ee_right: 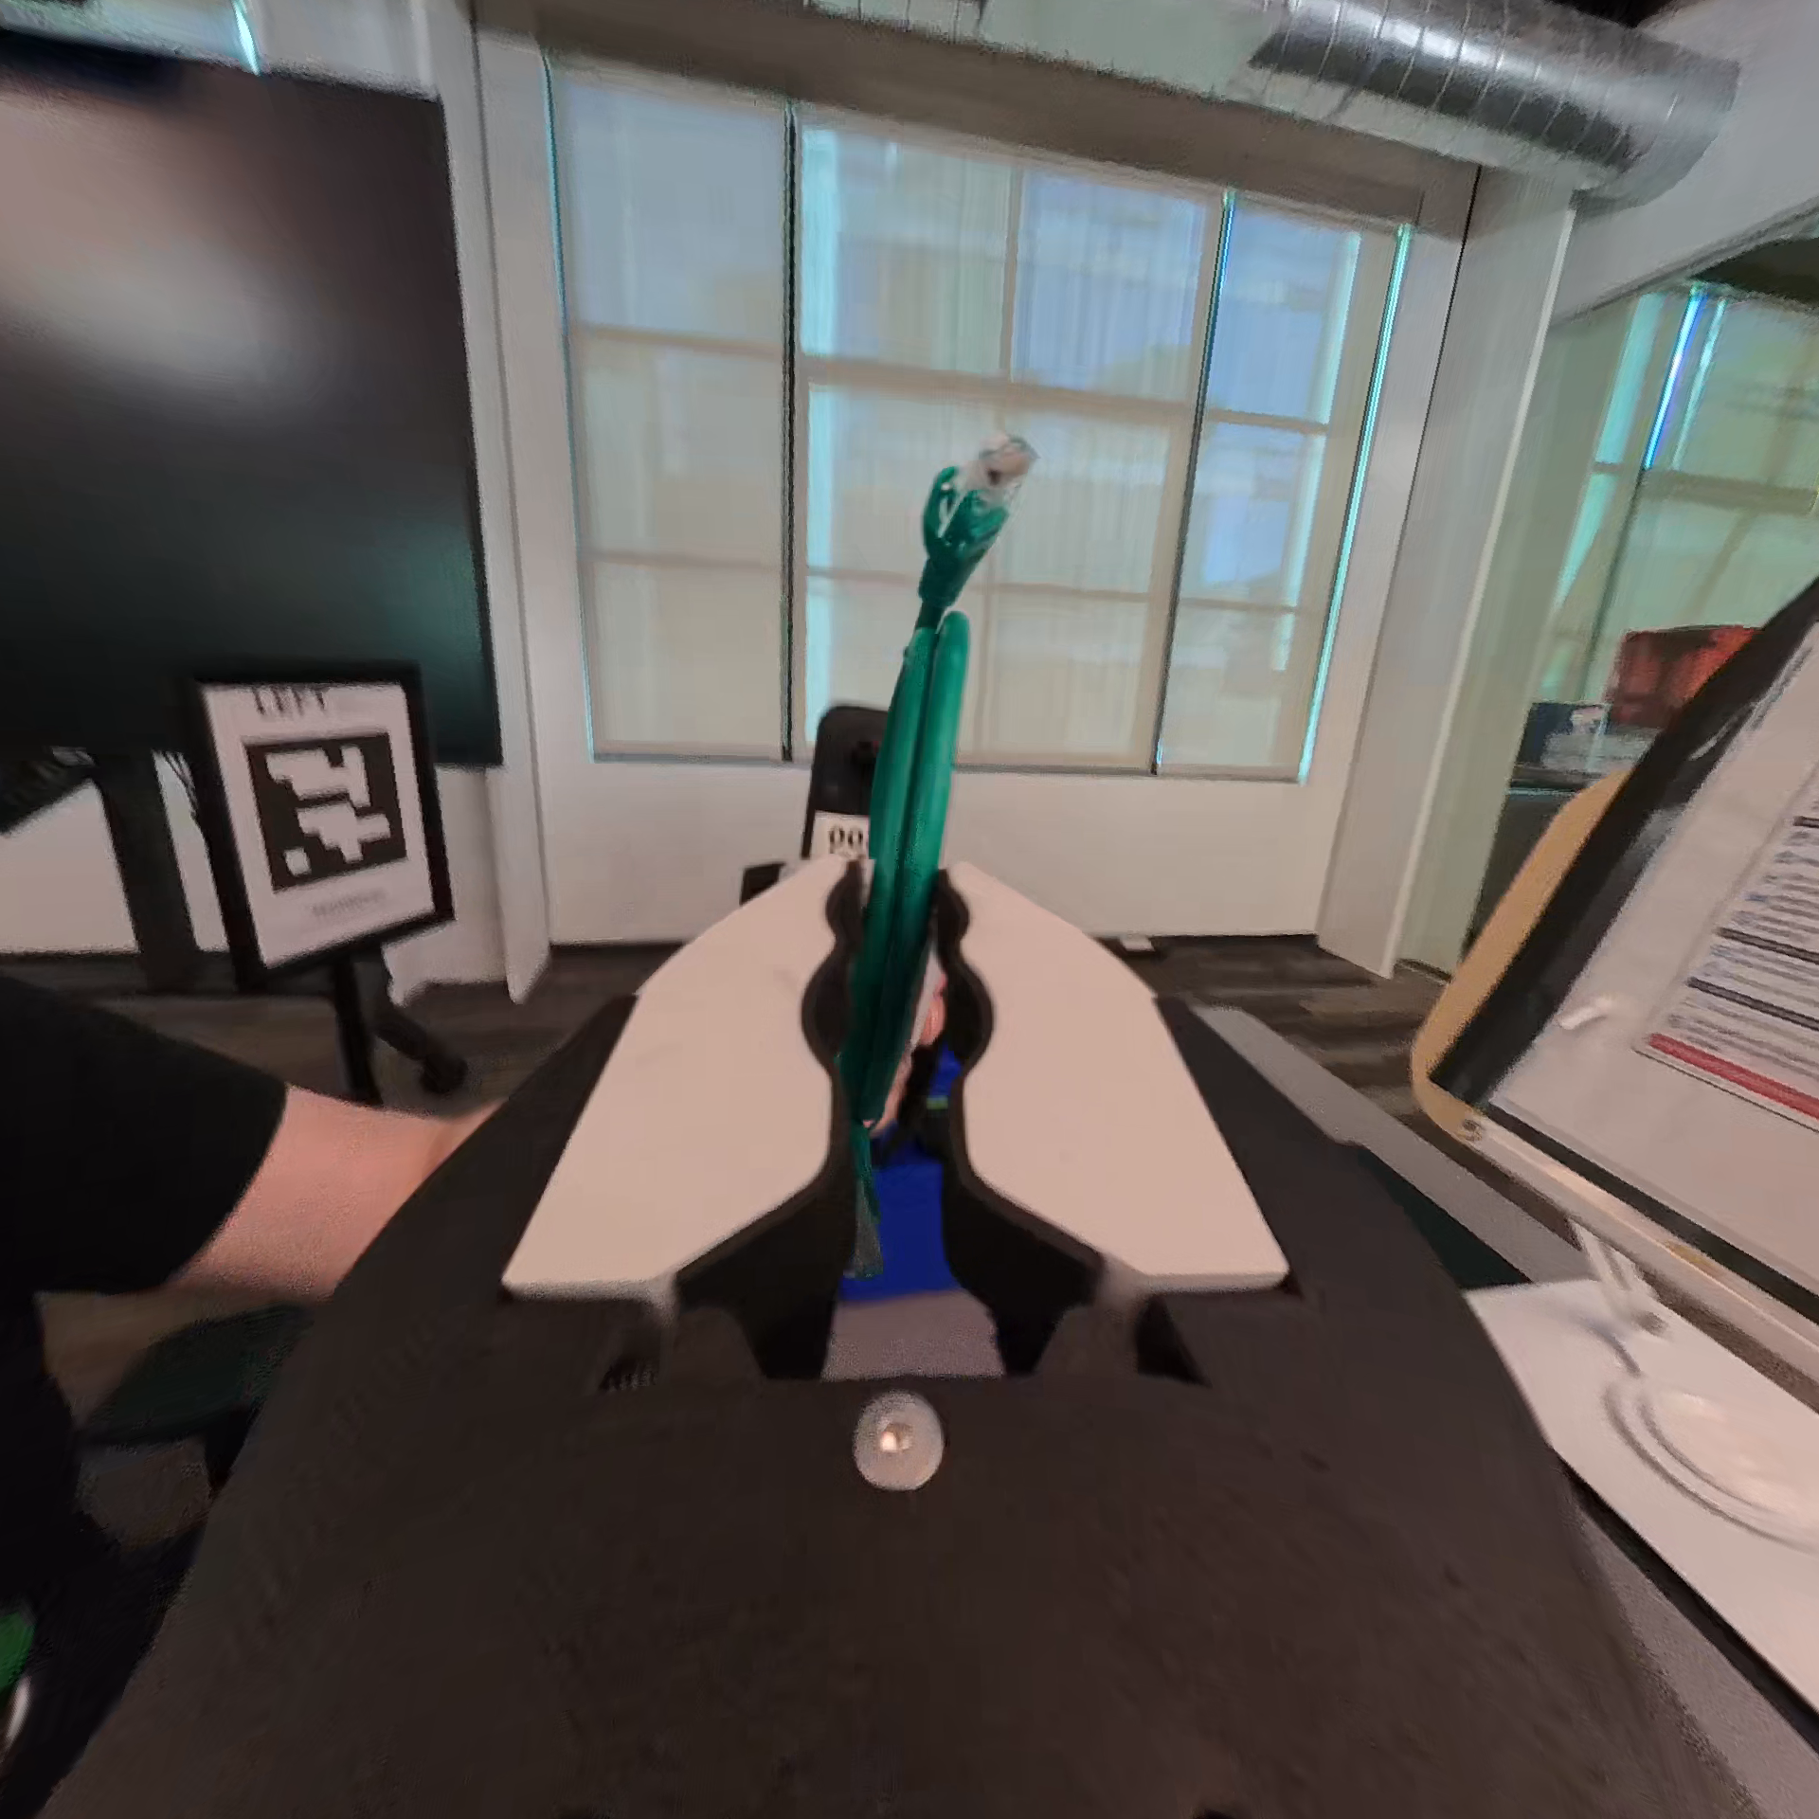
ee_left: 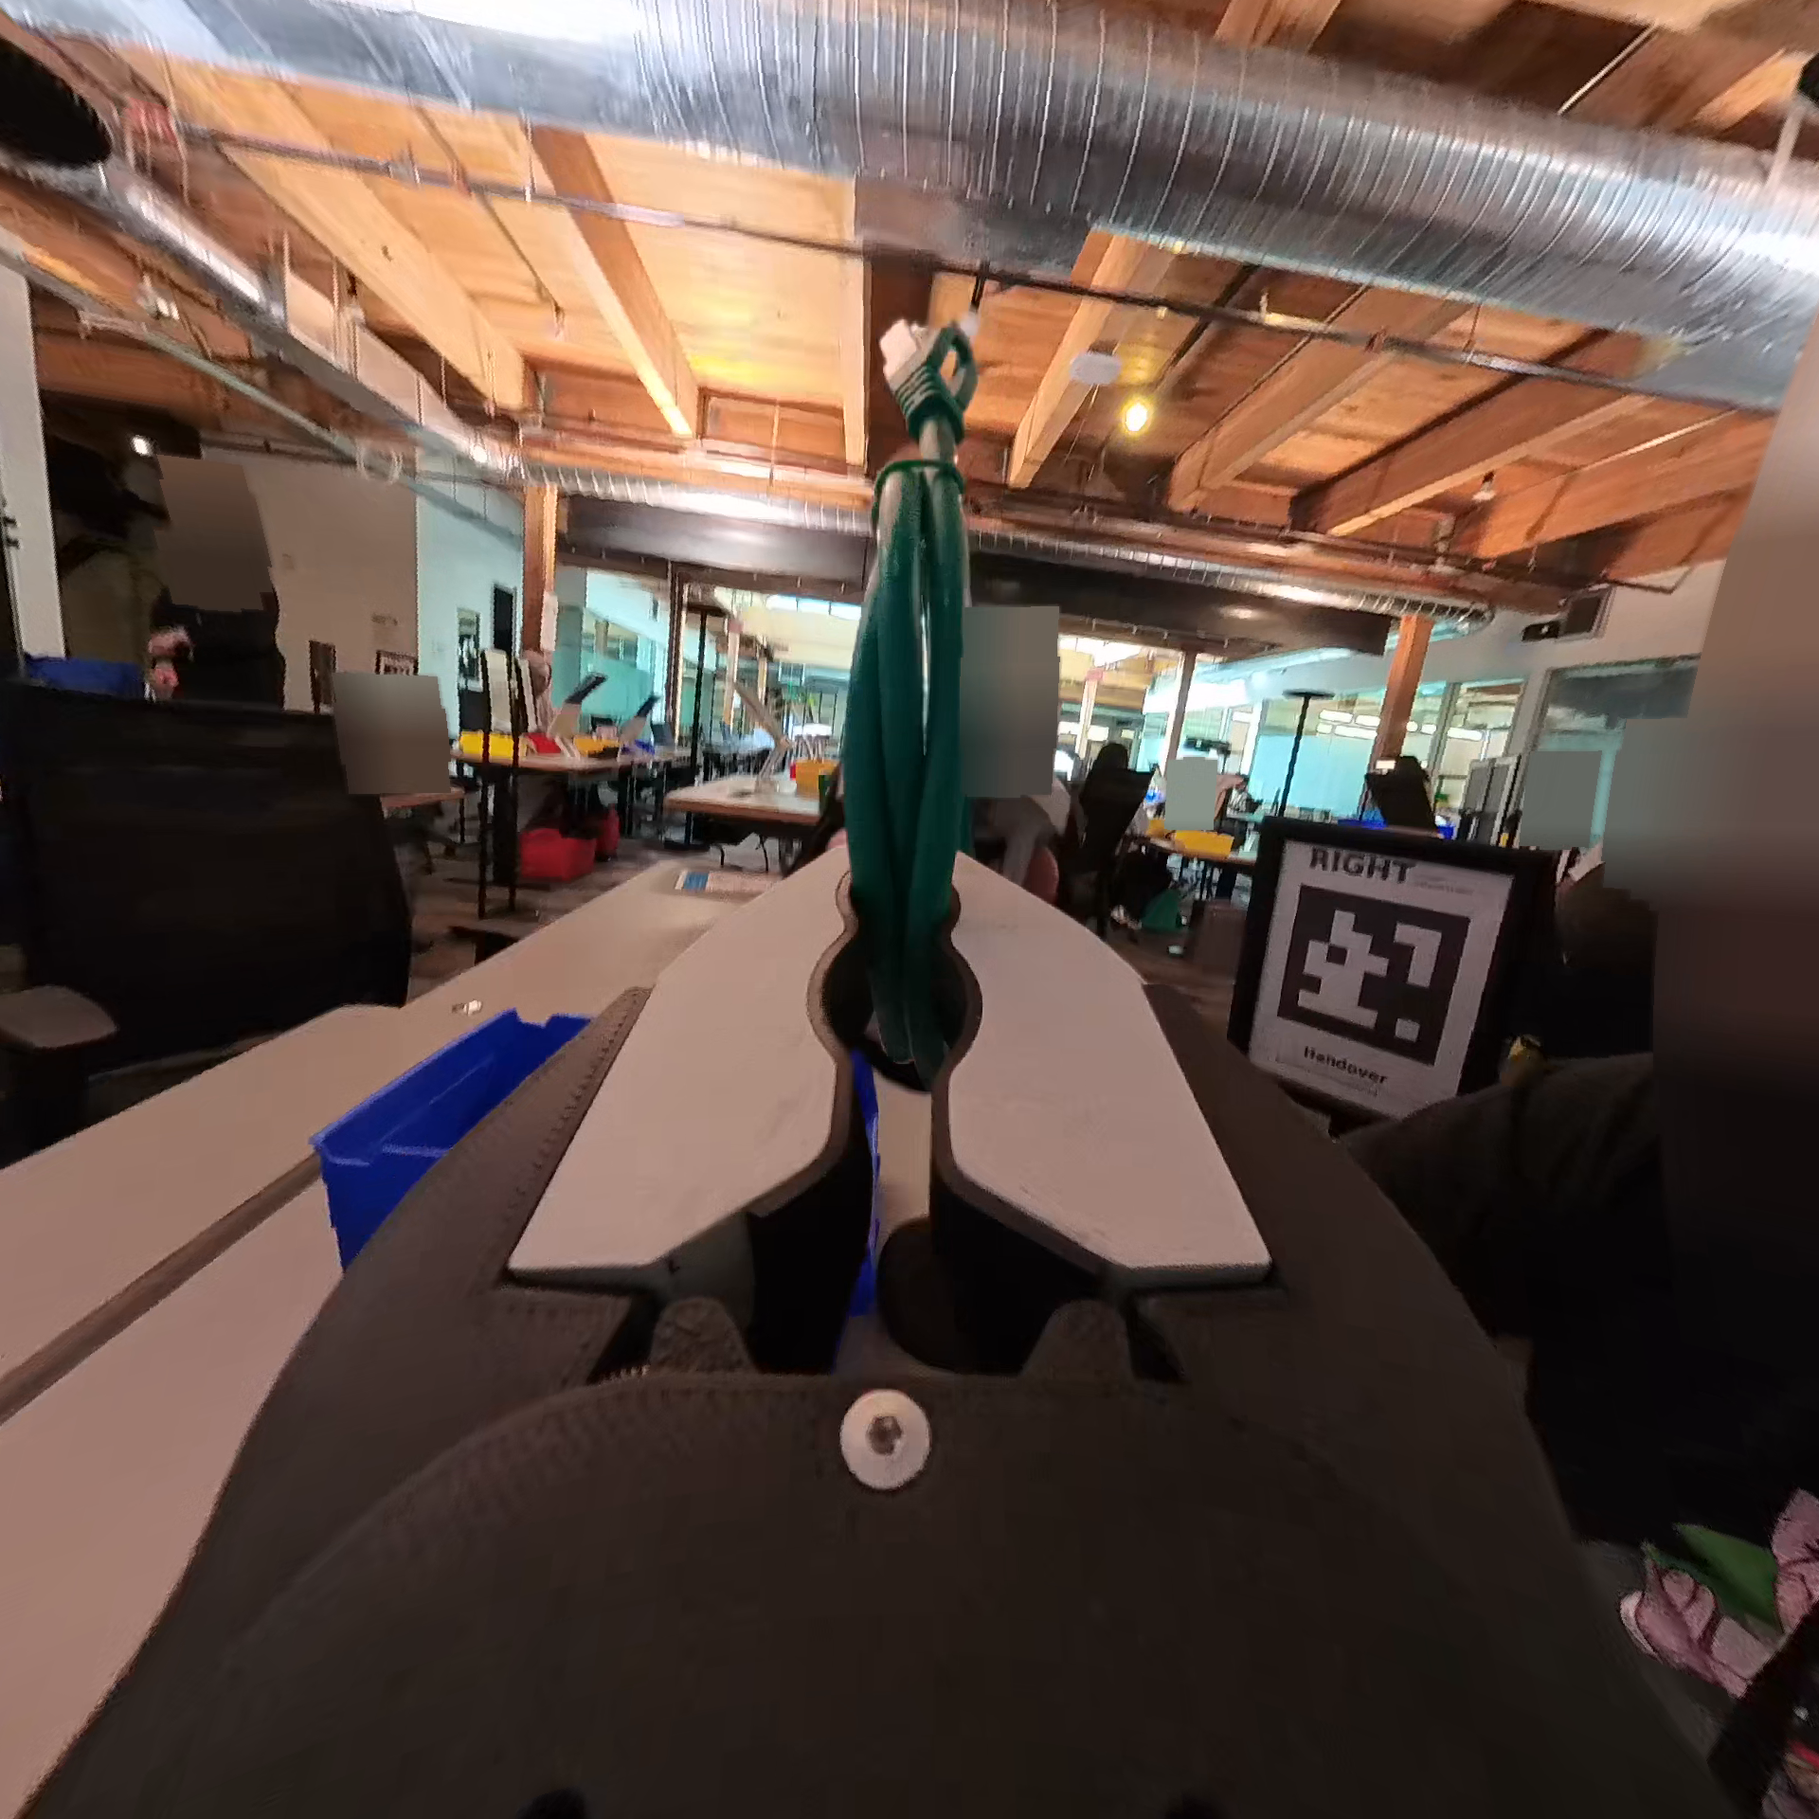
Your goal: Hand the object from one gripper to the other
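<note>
A bundled green network cable point(ee_left: 906, 709) stands upright between the fingers of my left gripper point(ee_left: 901, 886), which is shut on its lower part. Its clear plug point(ee_left: 910, 354) points up. In the right wrist view a green cable bundle point(ee_right: 920, 748) likewise stands between the fingers of my right gripper point(ee_right: 901, 886), shut on it, plug point(ee_right: 999, 468) on top. Neither view shows the other gripper, so I cannot tell whether both hold the same bundle.
A blue bin point(ee_left: 433, 1112) sits on the pale table point(ee_left: 148, 1230) under the left gripper. Framed marker signs point(ee_left: 1378, 974) point(ee_right: 325, 817) stand nearby. A person's arm point(ee_right: 295, 1181) reaches in at left. A tilted board point(ee_right: 1673, 935) and a clear stand point(ee_right: 1693, 1408) lie at right. Some 5 cm of space lies between my two pairs of fingers.
</note>
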